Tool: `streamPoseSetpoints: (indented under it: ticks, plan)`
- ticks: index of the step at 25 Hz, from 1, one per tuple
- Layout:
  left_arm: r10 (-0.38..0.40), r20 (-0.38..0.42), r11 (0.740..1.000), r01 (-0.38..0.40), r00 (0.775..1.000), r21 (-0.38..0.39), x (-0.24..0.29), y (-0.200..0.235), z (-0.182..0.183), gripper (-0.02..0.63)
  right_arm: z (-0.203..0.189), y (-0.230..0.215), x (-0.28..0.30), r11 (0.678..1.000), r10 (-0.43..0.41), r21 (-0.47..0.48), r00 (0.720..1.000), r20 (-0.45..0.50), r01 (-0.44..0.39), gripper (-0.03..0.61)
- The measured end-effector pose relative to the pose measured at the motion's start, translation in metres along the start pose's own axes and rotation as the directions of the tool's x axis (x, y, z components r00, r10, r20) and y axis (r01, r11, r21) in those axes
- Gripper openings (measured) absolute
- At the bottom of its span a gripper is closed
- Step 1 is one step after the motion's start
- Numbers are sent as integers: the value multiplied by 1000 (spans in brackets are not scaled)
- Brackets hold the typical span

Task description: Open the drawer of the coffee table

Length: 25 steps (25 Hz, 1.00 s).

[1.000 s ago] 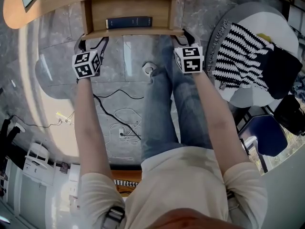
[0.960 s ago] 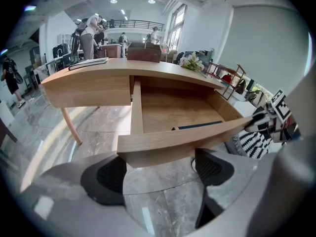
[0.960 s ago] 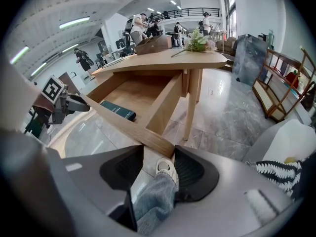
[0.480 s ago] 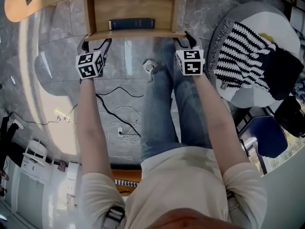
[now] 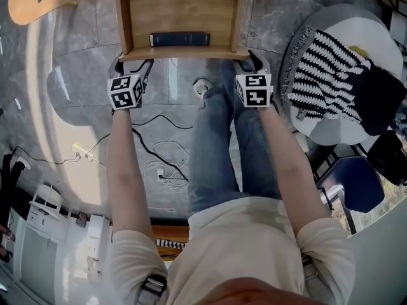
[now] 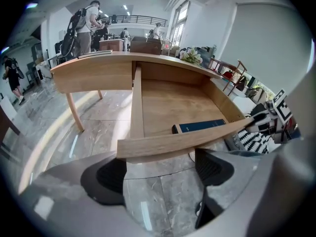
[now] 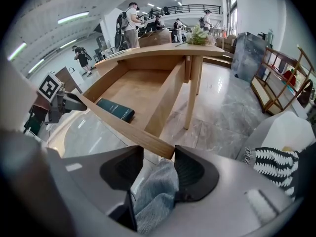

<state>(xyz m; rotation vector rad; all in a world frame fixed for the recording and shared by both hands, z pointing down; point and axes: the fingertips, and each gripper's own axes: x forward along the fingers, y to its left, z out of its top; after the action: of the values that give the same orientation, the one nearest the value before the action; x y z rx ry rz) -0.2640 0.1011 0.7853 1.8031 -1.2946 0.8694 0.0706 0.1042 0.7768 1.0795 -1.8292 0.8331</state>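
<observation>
Hooks the left gripper (image 6: 158,168) and right gripper (image 7: 159,168), jaws spread and clamped on nothing, at opposite ends of the drawer front (image 5: 181,53), presumably to draw the drawer (image 5: 181,8) out squarely, already well clear of the coffee table (image 6: 89,75), dark book (image 5: 180,39) just behind that front.

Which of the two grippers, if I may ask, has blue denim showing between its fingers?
The right gripper: blue jeans show in the gap between its fingers, whereas the left gripper frames only grey floor.
</observation>
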Motion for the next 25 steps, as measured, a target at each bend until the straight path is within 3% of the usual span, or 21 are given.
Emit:
streamPoseSetpoints:
  ticks: [16,25]
  plan:
    - [14,-85,1000,-16,996,-19,28,4,-23,443,-18,-3,29,999,-29,-34,994,-102,26,195]
    - [18,-86,1000,-19,996,-17,28,2,-19,443,-20,-4,32,998,-37,-47,993,-112,32,199]
